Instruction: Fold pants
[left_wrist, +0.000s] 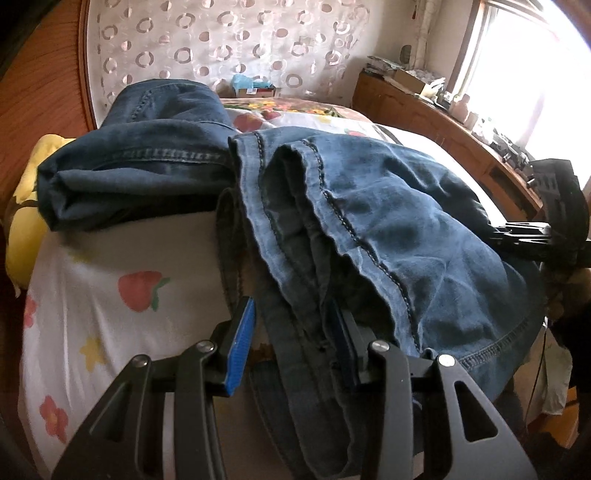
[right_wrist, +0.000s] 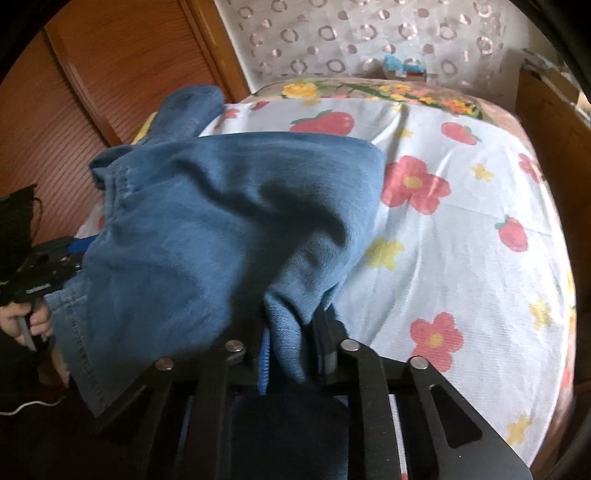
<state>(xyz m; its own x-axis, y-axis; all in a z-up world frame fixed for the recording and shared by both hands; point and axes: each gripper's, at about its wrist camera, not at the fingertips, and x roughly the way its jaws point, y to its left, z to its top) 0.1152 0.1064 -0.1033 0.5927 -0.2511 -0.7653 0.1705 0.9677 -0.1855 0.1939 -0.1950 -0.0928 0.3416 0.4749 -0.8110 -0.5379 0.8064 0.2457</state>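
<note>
Denim, mid-blue: the pants (left_wrist: 388, 229) lie bunched on the bed's near end, seams and a stitched hem showing, fabric draped over the edge toward both cameras. L gripper (left_wrist: 295, 347) has a band of the denim running between its blue pads; the pad on the view's left stands clear of the cloth w/ a gap, the other pad is mostly hidden behind the fabric, so jaws are partly spread and I can't tell if they actually pinch. R gripper (right_wrist: 295, 343) is pressed nearly together, pinching a gathered fold of the pants between its pads. In the right wrist view a hand (right_wrist: 22, 321) shows at the left edge, holding the other gripper's handle. A second, darker pair of jeans (left_wrist: 147, 162) sits folded just beside the pants, toward the bed's left side. Bed sheet (right_wrist: 461, 229) is white w/ red strawberries, pink and yellow flowers. Wood-panel wall on the left, patterned curtain behind, wooden dresser (left_wrist: 424, 110) under a bright window at right.
</note>
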